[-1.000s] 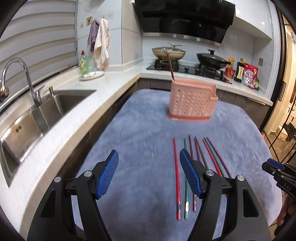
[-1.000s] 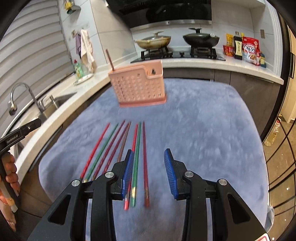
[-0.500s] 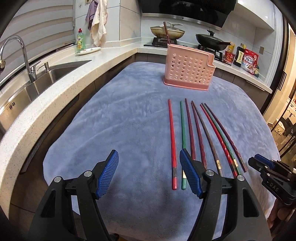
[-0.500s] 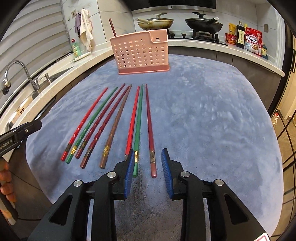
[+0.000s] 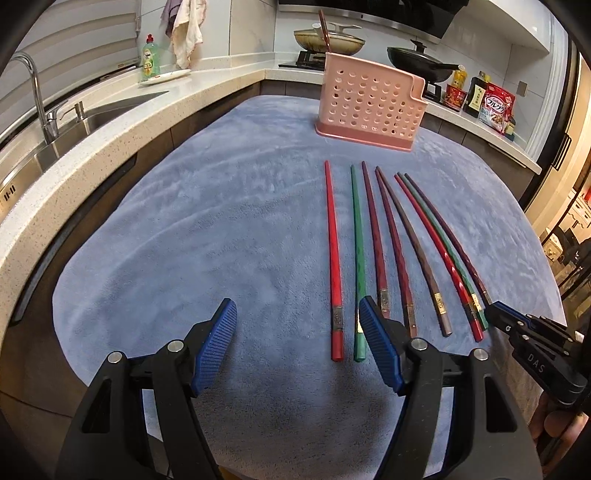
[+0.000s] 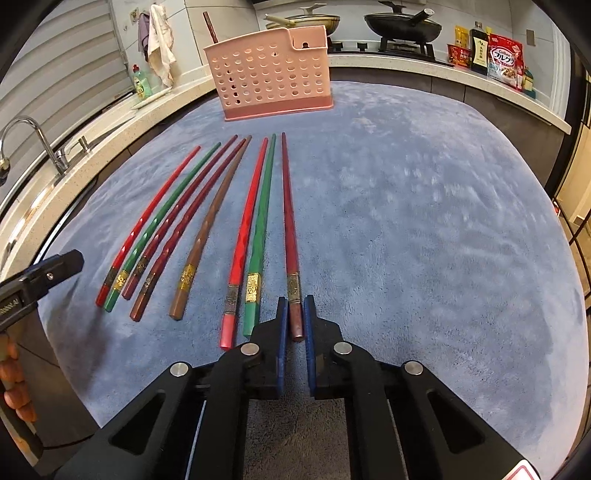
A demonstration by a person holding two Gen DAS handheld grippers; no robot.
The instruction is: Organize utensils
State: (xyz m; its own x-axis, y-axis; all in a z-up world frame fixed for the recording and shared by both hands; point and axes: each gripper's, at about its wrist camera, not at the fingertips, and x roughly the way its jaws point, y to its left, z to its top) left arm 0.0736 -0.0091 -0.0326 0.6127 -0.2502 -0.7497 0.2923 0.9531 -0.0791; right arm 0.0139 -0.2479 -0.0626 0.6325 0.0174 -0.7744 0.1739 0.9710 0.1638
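Several chopsticks lie side by side on the blue-grey cloth (image 6: 424,240), pointing toward a pink perforated holder (image 6: 271,72) at the far end, which has one dark chopstick (image 6: 210,26) standing in it. My right gripper (image 6: 294,306) has its jaws closed narrowly around the thick end of the rightmost dark red chopstick (image 6: 290,229), which still rests on the cloth. My left gripper (image 5: 297,317) is open and empty, low over the near edge, left of the red chopstick (image 5: 332,251). The holder also shows in the left wrist view (image 5: 369,101).
A white counter with a sink (image 5: 55,122) and tap runs along the left. A hob with a pan (image 6: 402,22) and wok stands behind the holder. Food packets (image 6: 504,61) stand at the back right.
Both grippers have dropped lower and closer to the chopsticks' near ends. My right gripper has narrowed its jaws around the rightmost dark red chopstick. My left gripper stays open.
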